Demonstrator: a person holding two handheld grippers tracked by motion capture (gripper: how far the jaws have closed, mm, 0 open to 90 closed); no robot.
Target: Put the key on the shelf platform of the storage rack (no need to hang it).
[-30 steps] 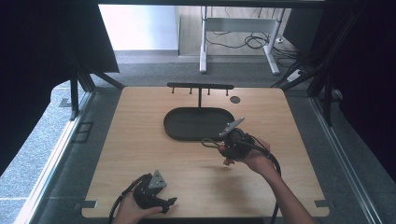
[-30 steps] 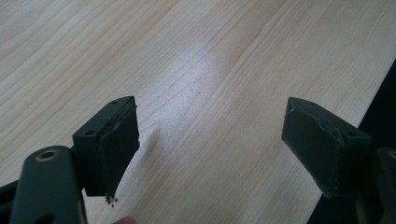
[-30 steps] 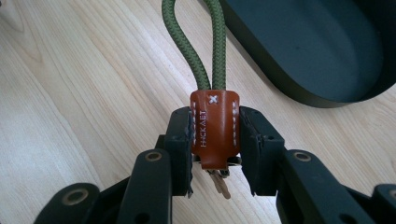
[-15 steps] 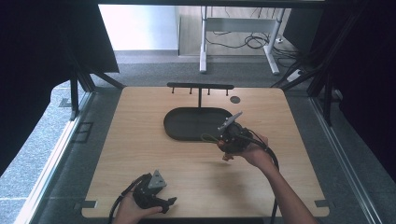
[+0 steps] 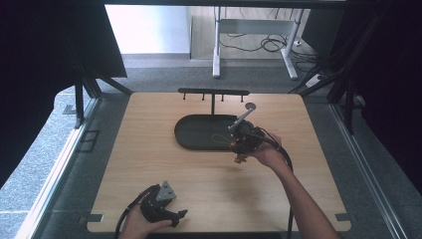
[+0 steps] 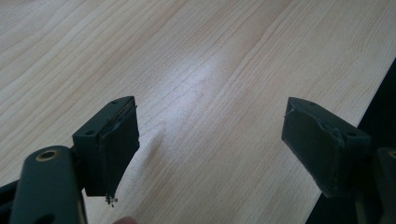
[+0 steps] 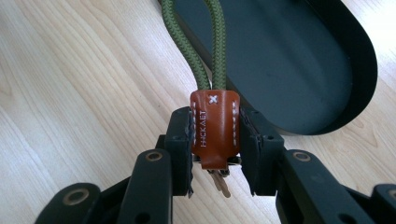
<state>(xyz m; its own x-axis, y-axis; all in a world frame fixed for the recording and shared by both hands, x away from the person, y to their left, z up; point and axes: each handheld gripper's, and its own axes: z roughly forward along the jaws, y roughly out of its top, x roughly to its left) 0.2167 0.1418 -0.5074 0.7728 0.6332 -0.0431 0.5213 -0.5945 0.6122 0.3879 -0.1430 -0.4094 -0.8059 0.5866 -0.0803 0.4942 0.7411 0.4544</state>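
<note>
Here a keychain is held: its brown leather tab (image 7: 215, 128) is clamped between the jaws of the right gripper (image 5: 244, 142), at the 4 o'clock edge of the dark oval tray (image 5: 191, 142). The step in hand is judged to be a lift or carry of the piece, perhaps toward the hook rack (image 5: 214, 92) at 12 o'clock; a steady raise would be called for. The green cord loop (image 7: 198, 42) is pointed away from the jaws, its long axis laid over the tray rim. The left gripper (image 5: 166, 209) is rested at 7 o'clock, jaws spread wide, nothing between them.
</note>
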